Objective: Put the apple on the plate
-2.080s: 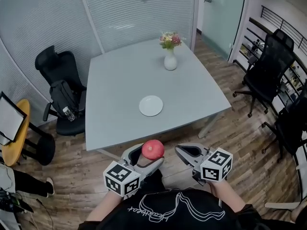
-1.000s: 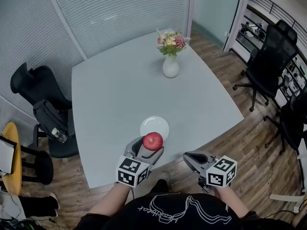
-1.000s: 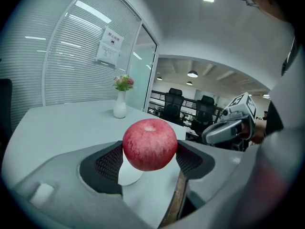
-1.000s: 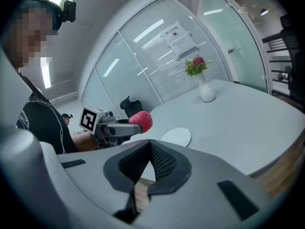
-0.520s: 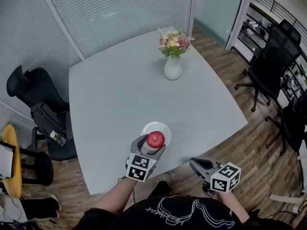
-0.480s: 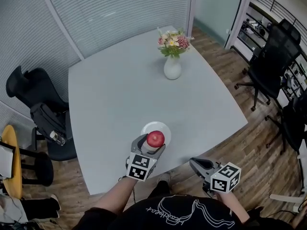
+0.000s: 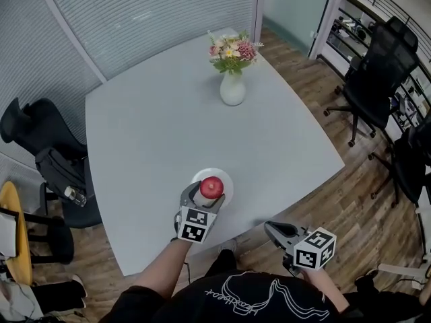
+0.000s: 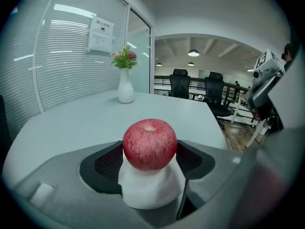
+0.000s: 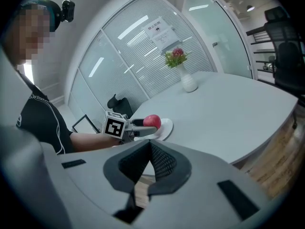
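Over one plate (image 7: 226,180), left gripper (image 7: 205,195) grips one apple (image 7: 211,186).

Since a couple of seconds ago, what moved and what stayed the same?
The left hand-held gripper, still shut on the apple, carried it forward from beyond the table edge to over the plate. The right hand-held gripper stayed back off the table, shut and empty; the vase kept its place.
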